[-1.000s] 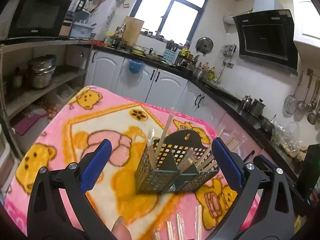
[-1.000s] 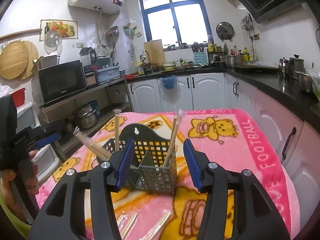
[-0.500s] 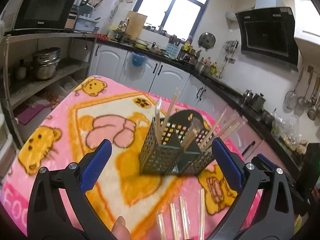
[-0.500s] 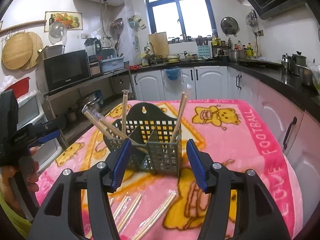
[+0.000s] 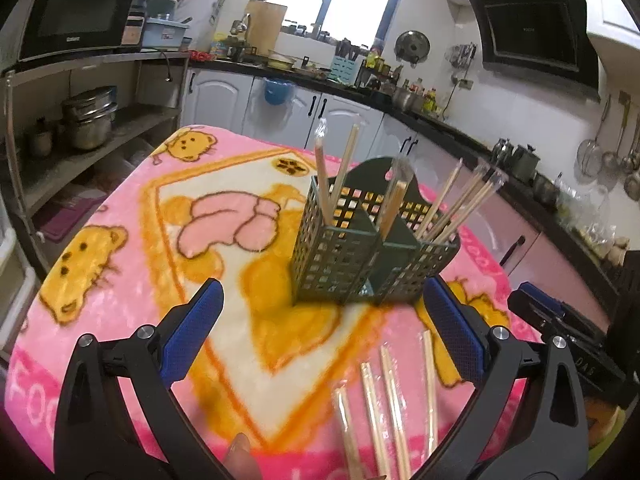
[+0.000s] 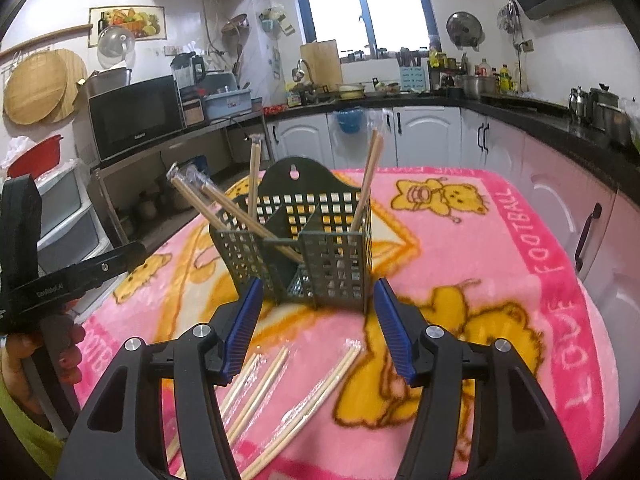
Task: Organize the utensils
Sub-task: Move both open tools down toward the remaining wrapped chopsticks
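Note:
A dark green perforated utensil caddy [image 5: 360, 252] stands on the pink blanket-covered table [image 5: 120, 264], with several wrapped chopstick pairs [image 5: 460, 204] upright in its compartments. It also shows in the right wrist view [image 6: 304, 256]. Several wrapped chopstick pairs lie loose on the blanket near me [image 5: 384, 404] [image 6: 280, 396]. My left gripper [image 5: 320, 336] is open and empty, short of the caddy. My right gripper [image 6: 318, 324] is open and empty, just in front of the caddy and above the loose chopsticks.
Kitchen counters [image 6: 520, 104] and white cabinets [image 5: 224, 96] surround the table. A shelf with a microwave [image 5: 76, 12] and pots stands to the left. The other hand-held gripper [image 6: 60, 280] shows at the left of the right wrist view.
Both grippers have pulled back and tilted down from the caddy, bringing the loose chopsticks on the blanket more into view. Both stay open and empty.

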Action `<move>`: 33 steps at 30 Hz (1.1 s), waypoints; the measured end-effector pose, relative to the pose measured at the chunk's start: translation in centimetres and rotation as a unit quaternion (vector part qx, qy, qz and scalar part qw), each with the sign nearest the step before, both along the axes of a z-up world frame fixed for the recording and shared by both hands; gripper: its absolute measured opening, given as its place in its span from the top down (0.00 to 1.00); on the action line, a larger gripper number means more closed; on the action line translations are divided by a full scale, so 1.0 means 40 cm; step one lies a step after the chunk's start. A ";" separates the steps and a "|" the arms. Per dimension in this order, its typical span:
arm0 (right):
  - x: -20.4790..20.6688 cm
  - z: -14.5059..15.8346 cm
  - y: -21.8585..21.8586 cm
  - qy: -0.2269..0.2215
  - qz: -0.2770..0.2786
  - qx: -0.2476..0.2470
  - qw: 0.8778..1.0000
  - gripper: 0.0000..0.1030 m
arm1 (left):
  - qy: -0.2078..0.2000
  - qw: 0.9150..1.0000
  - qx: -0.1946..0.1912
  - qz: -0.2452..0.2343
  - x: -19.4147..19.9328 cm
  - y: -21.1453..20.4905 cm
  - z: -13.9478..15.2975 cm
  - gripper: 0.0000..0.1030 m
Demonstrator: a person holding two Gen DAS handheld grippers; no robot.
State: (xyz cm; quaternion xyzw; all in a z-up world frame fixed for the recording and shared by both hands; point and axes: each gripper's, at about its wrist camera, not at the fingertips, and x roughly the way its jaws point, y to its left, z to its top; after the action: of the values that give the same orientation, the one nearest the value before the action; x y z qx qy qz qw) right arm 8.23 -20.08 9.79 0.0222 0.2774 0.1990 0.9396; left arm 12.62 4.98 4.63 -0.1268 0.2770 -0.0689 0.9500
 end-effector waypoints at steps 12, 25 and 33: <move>-0.003 -0.029 0.004 0.023 0.006 -0.005 1.000 0.46 | 0.025 0.999 0.018 -0.007 -0.006 -0.012 -0.048 0.10; 0.037 -0.108 0.036 0.086 0.029 -0.020 0.996 0.46 | 0.074 0.996 0.033 -0.032 0.000 -0.040 -0.131 0.10; 0.085 -0.163 0.076 0.135 0.057 -0.030 0.989 0.65 | 0.110 0.991 0.032 -0.069 0.007 -0.074 -0.200 0.38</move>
State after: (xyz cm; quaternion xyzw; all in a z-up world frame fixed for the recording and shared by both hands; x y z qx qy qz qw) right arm 11.62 -17.05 3.28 0.0048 0.4086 0.2388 0.8809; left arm 12.88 2.04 -3.36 -0.0838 0.3902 -0.1108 0.9102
